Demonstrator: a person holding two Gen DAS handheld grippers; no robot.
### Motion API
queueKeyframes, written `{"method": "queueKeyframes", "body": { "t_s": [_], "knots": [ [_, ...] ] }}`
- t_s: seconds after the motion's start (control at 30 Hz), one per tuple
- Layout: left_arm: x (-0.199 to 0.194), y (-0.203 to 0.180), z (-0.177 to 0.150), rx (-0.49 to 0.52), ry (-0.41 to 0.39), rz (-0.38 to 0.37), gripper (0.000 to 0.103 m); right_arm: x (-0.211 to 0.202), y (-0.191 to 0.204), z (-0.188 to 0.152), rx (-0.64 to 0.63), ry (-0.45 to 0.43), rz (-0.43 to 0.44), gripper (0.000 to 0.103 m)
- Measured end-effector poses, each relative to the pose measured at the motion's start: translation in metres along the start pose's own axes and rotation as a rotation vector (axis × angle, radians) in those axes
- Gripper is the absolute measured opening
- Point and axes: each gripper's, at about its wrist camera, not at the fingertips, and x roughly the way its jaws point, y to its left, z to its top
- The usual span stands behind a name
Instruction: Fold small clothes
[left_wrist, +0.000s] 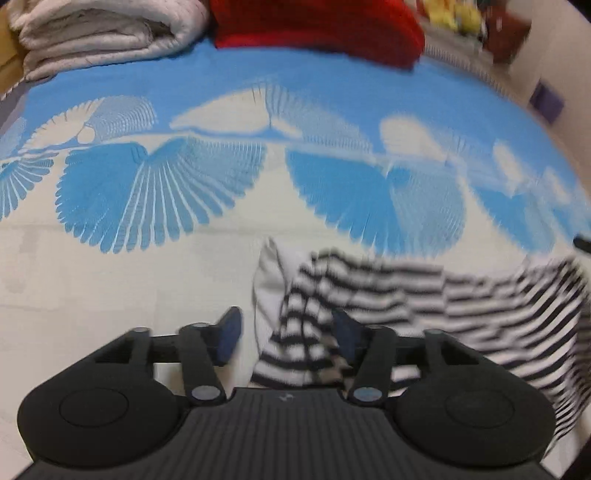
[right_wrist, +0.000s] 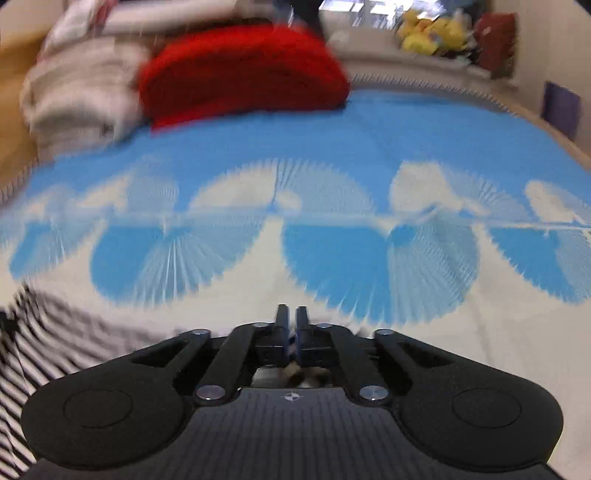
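A black-and-white striped garment (left_wrist: 406, 306) lies on the bed, lower right in the left wrist view, with a white inner part (left_wrist: 269, 280) turned up at its left end. My left gripper (left_wrist: 288, 328) is open; a striped fold sits between its fingers, against the right pad (left_wrist: 345, 334). In the right wrist view the same garment (right_wrist: 48, 332) runs off the lower left. My right gripper (right_wrist: 291, 325) is shut, with a scrap of cloth (right_wrist: 295, 371) visible behind the fingers. Both views are blurred.
The bed has a blue and cream fan-patterned cover (left_wrist: 295, 177). A red cushion (left_wrist: 317, 29) and a folded white quilt (left_wrist: 99, 33) lie at the far side. Yellow plush toys (right_wrist: 432, 31) sit on a ledge behind.
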Motion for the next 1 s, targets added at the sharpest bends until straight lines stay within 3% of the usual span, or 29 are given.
{"method": "queueKeyframes", "body": {
  "t_s": [0.07, 0.13, 0.23, 0.37, 0.4, 0.43, 0.47, 0.5, 0.53, 0.63, 0.7, 0.77, 0.87, 0.97, 1.0],
  "knots": [
    [-0.001, 0.009, 0.001, -0.046, -0.005, -0.032, 0.067, -0.014, -0.023, 0.007, 0.067, -0.049, -0.015, 0.05],
    [0.003, 0.015, 0.001, -0.074, 0.006, -0.054, 0.067, -0.014, -0.045, 0.009, 0.141, -0.031, -0.01, 0.06],
    [0.007, 0.012, 0.001, -0.057, 0.008, -0.085, 0.067, -0.01, -0.063, 0.003, 0.176, 0.038, 0.023, 0.06],
    [0.014, 0.004, 0.001, -0.014, -0.011, -0.105, 0.067, 0.002, -0.055, -0.009, 0.062, 0.15, 0.096, 0.06],
    [0.019, 0.003, 0.001, -0.005, -0.008, -0.1, 0.066, 0.006, -0.048, -0.01, 0.023, 0.162, 0.093, 0.059],
    [0.023, 0.001, 0.001, 0.005, 0.0, -0.095, 0.056, 0.007, -0.044, -0.01, -0.004, 0.165, 0.091, 0.056],
    [0.027, 0.0, 0.0, 0.017, 0.004, -0.094, 0.041, 0.008, -0.04, -0.009, -0.024, 0.165, 0.089, 0.04],
    [0.028, -0.001, 0.001, 0.033, 0.011, -0.097, 0.005, 0.009, -0.038, -0.007, -0.03, 0.161, 0.087, 0.028],
    [0.026, -0.002, 0.003, 0.037, 0.003, -0.108, 0.005, 0.009, -0.038, -0.004, -0.023, 0.157, 0.074, 0.008],
    [0.008, 0.0, 0.013, 0.019, -0.113, -0.151, 0.005, -0.001, -0.045, 0.01, 0.072, 0.03, 0.014, 0.005],
    [-0.003, -0.003, 0.017, 0.025, -0.213, -0.134, 0.005, -0.012, -0.051, 0.021, 0.139, -0.098, 0.004, 0.004],
    [-0.004, -0.01, 0.018, 0.045, -0.266, -0.103, 0.005, -0.013, -0.047, 0.025, 0.133, -0.165, -0.042, 0.003],
    [0.026, -0.024, 0.013, 0.11, -0.209, -0.015, 0.006, 0.006, -0.04, 0.023, 0.115, -0.129, -0.094, 0.003],
    [0.064, -0.028, 0.002, 0.147, -0.093, 0.07, 0.008, 0.044, -0.039, 0.014, 0.123, 0.01, -0.121, 0.003],
    [0.069, -0.028, -0.002, 0.153, -0.104, 0.084, 0.009, 0.055, -0.039, 0.012, 0.119, 0.054, -0.124, 0.003]
  ]
}}
